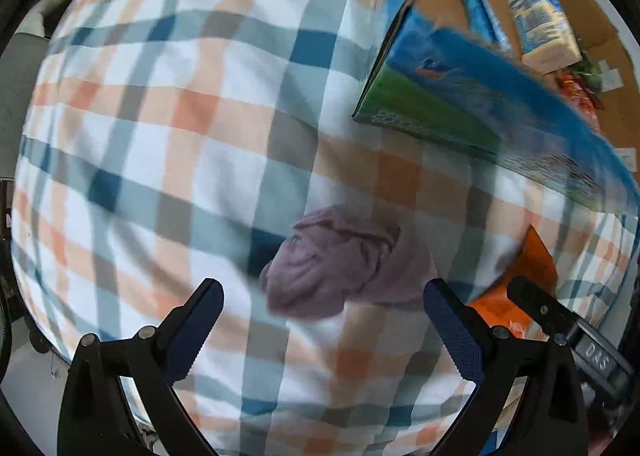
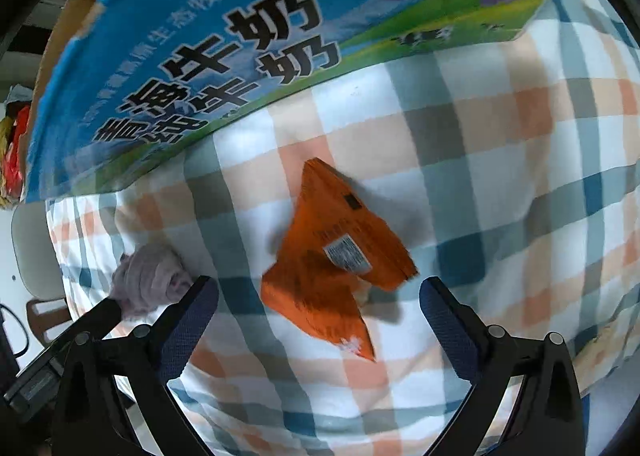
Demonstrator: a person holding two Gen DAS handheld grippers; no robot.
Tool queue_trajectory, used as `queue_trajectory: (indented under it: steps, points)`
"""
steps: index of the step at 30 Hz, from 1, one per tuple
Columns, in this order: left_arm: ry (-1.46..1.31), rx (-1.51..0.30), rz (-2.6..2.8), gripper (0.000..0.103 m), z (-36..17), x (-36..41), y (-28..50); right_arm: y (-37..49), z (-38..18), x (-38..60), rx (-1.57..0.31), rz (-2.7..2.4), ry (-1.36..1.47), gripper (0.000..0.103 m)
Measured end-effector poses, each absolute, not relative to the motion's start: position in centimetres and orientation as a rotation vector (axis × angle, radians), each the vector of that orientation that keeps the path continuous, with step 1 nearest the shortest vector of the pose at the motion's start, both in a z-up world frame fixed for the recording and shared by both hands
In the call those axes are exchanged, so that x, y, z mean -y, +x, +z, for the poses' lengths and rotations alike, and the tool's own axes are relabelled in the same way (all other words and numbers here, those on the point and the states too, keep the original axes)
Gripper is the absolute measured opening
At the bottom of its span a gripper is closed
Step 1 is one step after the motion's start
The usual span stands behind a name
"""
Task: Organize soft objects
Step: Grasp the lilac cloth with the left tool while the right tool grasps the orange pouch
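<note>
A crumpled mauve cloth (image 1: 332,260) lies on a plaid pillow (image 1: 168,116). My left gripper (image 1: 322,320) is open just short of the cloth, its fingers to either side and below it. An orange soft packet (image 2: 336,256) lies on the same pillow (image 2: 500,160). My right gripper (image 2: 320,316) is open around the packet's near end, not touching it. The cloth also shows in the right wrist view (image 2: 148,280), and the packet in the left wrist view (image 1: 516,284), beside the other gripper's finger.
A blue and green milk carton box (image 2: 224,40) stands open against the pillow's far side; it also shows in the left wrist view (image 1: 480,96). Inside it lie small milk cartons (image 1: 540,28) and snack wrappers (image 1: 576,92).
</note>
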State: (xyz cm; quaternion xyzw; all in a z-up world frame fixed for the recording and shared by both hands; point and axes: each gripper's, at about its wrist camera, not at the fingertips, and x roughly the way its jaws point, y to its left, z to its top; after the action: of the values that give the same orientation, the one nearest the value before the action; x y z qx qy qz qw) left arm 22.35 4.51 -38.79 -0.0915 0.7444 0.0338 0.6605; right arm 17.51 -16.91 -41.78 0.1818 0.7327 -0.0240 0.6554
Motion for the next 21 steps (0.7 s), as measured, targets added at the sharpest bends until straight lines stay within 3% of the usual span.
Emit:
queue_trajectory:
  steps: [3, 7, 9, 12, 15, 17, 21]
  points:
    - [-0.203, -1.712, 0.07, 0.102, -40.6, -4.1, 22.8, 18.0, -42.6, 16.5, -1.675, -0.064, 0.414, 0.089]
    - [-0.224, -1.718, 0.045, 0.103, -41.8, -3.6, 23.0, 18.3, -43.0, 15.9, -1.687, -0.074, 0.395, 0.087]
    - [-0.216, -1.719, 0.025, 0.103, -42.2, -2.8, 23.5, 18.4, -43.2, 15.5, -1.694, -0.07, 0.388, 0.076]
    - [-0.218, -1.703, 0.013, 0.102, -42.5, -2.2, 23.5, 18.3, -43.8, 14.9, -1.713, -0.072, 0.381, 0.073]
    - [-0.238, -1.69, -0.026, 0.082, -42.5, -1.5, 23.2, 18.1, -44.2, 14.6, -1.72, -0.072, 0.372, 0.07]
    - [-0.24, -1.674, -0.051, 0.058, -42.0, -0.7, 23.2, 17.8, -44.3, 14.3, -1.718, -0.072, 0.377, 0.069]
    - [-0.199, -1.647, -0.059, 0.047, -40.8, 0.9, 22.5, 17.8, -44.3, 14.3, -1.717, -0.066, 0.371, 0.067]
